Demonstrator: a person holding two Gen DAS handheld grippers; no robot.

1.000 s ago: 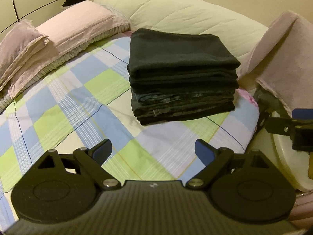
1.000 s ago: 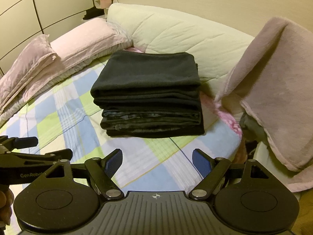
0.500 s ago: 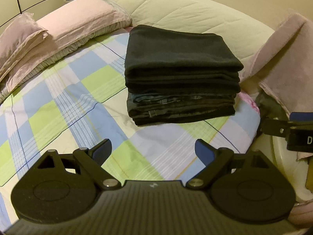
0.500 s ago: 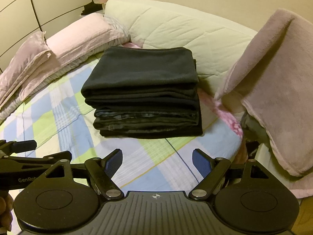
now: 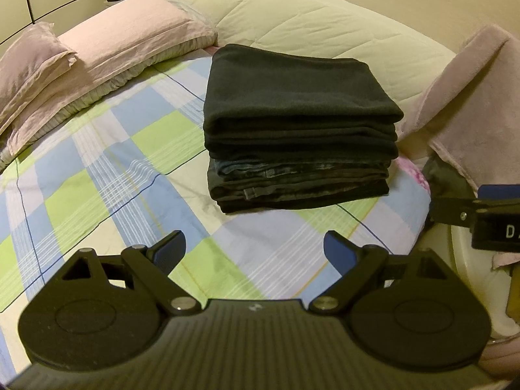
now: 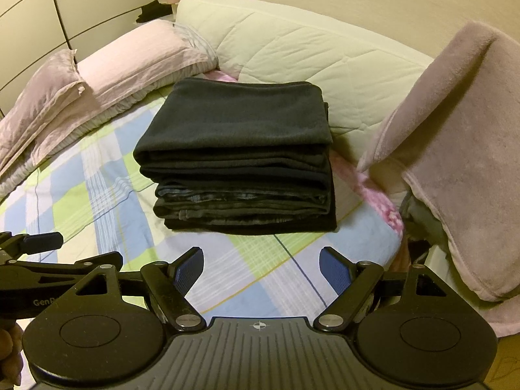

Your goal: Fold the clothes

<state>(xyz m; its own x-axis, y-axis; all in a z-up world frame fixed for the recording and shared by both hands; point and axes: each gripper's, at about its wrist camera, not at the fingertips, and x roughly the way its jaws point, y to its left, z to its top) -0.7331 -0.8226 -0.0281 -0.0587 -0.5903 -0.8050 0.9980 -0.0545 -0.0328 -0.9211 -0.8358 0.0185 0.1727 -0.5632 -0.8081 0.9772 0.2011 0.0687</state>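
A neat stack of folded dark clothes (image 5: 299, 123) (image 6: 240, 162) lies on the checked bedsheet (image 5: 107, 175) (image 6: 260, 260), near the bed's right corner. The top piece is dark fleece; dark jeans show lower in the pile. My left gripper (image 5: 255, 248) hovers open in front of the stack, nothing between its blue-padded fingers. My right gripper (image 6: 261, 265) is also open and empty, a short way before the stack's front edge. The left gripper's side shows at the left of the right wrist view, the right one's at the right edge of the left wrist view.
Two pink pillows (image 5: 97, 65) (image 6: 107, 65) lie at the bed's left. A pale quilted duvet (image 5: 308, 22) (image 6: 308, 58) is bunched behind the stack. A pink towel (image 6: 461, 149) (image 5: 477, 97) hangs over something at the right, beyond the bed's edge.
Both grippers have drifted slightly closer and shifted sideways, so the stack looks a little larger. Nothing was grasped or released; the stack itself has not moved.
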